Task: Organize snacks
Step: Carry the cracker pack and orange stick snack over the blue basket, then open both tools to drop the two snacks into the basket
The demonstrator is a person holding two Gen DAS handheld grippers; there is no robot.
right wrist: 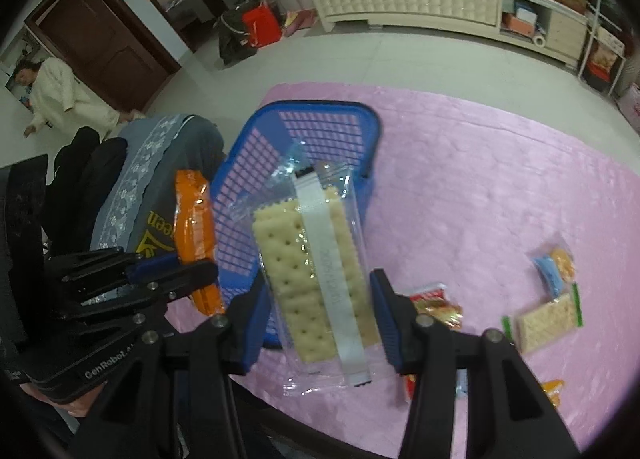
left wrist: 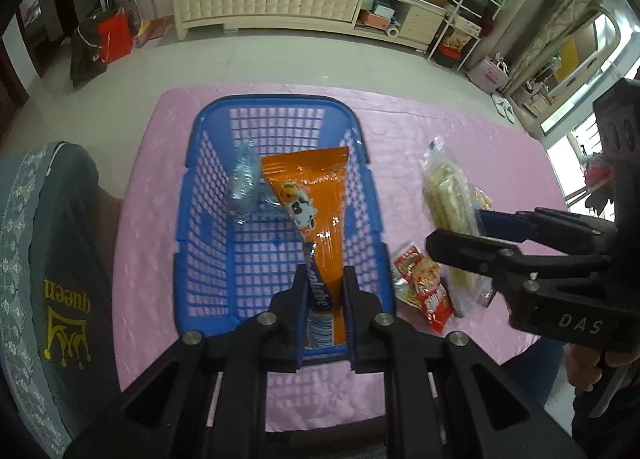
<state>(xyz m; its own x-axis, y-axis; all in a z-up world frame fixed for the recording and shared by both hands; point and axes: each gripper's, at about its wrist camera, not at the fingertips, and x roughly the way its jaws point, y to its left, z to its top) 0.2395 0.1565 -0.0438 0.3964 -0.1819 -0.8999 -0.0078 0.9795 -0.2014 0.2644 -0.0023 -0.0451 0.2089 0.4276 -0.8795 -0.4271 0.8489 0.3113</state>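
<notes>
- The basket point(left wrist: 280, 195) was bright blue, its walls and floor an open square lattice.
- The cloth point(left wrist: 460, 119) on the worktop was pale pink with a faint embossed flower pattern.
- The snack pouch point(left wrist: 316, 211) was orange, printed with a black-and-white cartoon cow.
- The cracker pack point(right wrist: 316, 271) was clear, with cream dotted crackers and a white strip.
- The small packet point(left wrist: 424, 291) was red and yellow.
- The chair cover point(left wrist: 52, 259) was grey with white lace and a yellow crown.
- Both tools were black with blue pads point(right wrist: 384, 319).

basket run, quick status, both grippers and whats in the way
Left gripper shut on orange packet, over blue basket. Right gripper shut on cracker pack. Nothing blocking basket.
</notes>
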